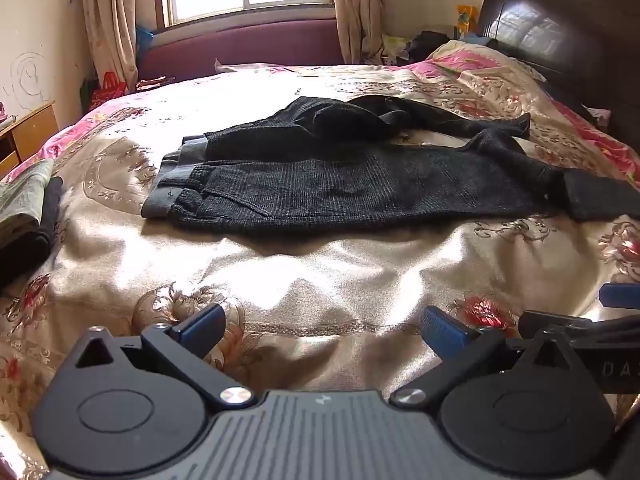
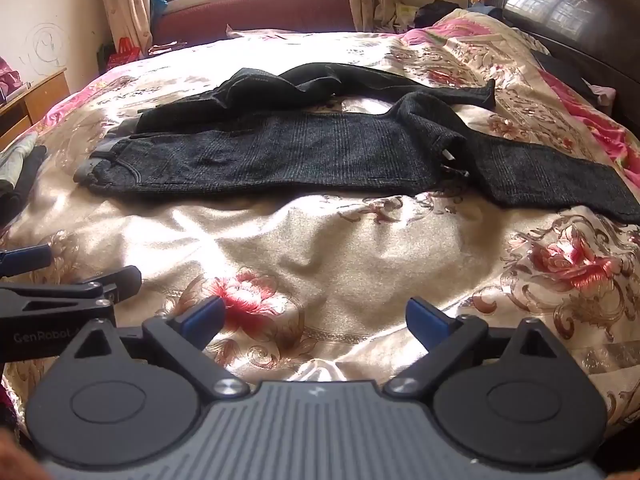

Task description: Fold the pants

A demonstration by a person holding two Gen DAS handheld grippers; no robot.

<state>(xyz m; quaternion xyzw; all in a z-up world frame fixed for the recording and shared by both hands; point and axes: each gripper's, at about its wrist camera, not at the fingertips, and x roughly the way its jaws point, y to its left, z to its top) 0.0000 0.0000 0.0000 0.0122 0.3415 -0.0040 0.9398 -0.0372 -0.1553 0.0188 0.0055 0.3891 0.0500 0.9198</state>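
Observation:
Dark grey pants (image 1: pixel 340 184) lie unfolded across the floral bedspread, waistband to the left, legs running right; the far leg is crumpled and the near leg bends near the knee. They also show in the right wrist view (image 2: pixel 320 156). My left gripper (image 1: pixel 322 326) is open and empty, hovering over the bedspread well short of the pants. My right gripper (image 2: pixel 316 318) is open and empty, also short of the pants. Each gripper shows at the edge of the other's view: the right gripper (image 1: pixel 580 316) and the left gripper (image 2: pixel 80 276).
The bed (image 1: pixel 320 280) has a satin floral cover. Folded clothes (image 1: pixel 28 212) lie at its left edge. A dark headboard (image 1: pixel 560 40) stands at right, a purple window bench (image 1: pixel 248 44) behind, and a wooden nightstand (image 1: pixel 28 132) at left.

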